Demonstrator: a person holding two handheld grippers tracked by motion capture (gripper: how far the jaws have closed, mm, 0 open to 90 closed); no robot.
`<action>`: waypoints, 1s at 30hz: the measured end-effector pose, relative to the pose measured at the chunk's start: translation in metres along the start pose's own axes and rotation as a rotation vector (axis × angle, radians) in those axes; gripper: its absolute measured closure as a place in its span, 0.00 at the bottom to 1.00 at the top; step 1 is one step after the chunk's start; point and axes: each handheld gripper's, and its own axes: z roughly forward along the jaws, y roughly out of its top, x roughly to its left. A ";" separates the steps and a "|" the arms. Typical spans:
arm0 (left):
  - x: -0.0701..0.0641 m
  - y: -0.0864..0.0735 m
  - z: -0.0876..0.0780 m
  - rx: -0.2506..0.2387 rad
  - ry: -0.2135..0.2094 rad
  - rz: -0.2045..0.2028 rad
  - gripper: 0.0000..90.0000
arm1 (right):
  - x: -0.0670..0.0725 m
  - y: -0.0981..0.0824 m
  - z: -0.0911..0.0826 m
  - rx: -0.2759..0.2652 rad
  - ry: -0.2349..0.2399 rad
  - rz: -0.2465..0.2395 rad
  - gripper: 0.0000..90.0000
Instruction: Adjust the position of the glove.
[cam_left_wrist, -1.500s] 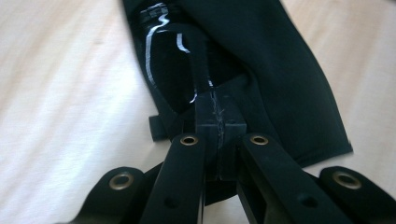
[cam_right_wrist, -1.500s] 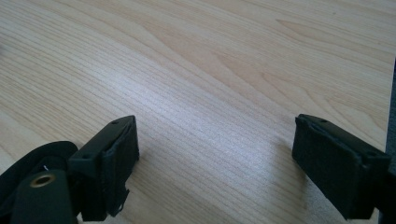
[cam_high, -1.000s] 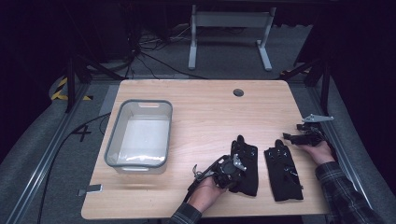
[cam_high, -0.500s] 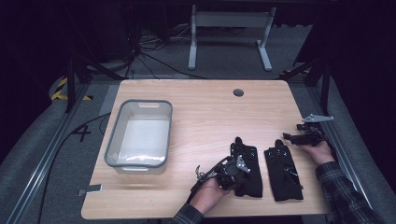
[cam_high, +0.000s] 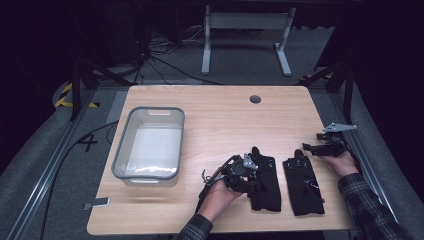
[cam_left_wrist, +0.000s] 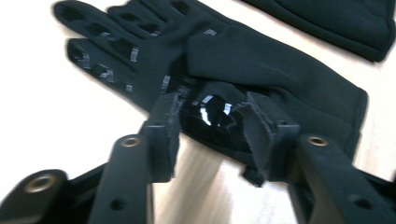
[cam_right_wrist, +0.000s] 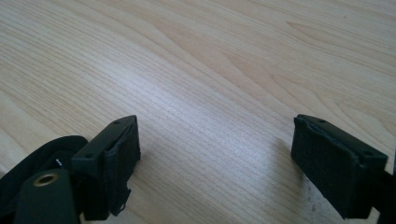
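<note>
Two black gloves (cam_high: 282, 181) on wooden table (cam_high: 220, 115), seemingly dark room

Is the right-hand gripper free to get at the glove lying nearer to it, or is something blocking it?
Probably yes. The right gripper rests on bare table just beside the right glove, jaws open with wood between them. Nothing lies between the two; the left gripper is busy at the other glove.

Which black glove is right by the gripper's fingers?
The glove nearer the tub: the left gripper sits over it. The other glove lies alone, farther right.
</note>
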 end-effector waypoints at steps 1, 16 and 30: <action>0.002 0.000 0.000 -0.006 0.006 -0.011 0.56 | 0.001 0.001 -0.001 0.005 0.002 -0.005 0.20; 0.007 -0.002 0.005 -0.011 0.064 -0.041 0.31 | 0.048 -0.014 -0.061 -0.026 0.189 -0.097 0.56; 0.003 -0.002 0.015 0.008 0.064 -0.046 0.28 | 0.081 -0.039 -0.085 0.037 0.364 -0.180 1.00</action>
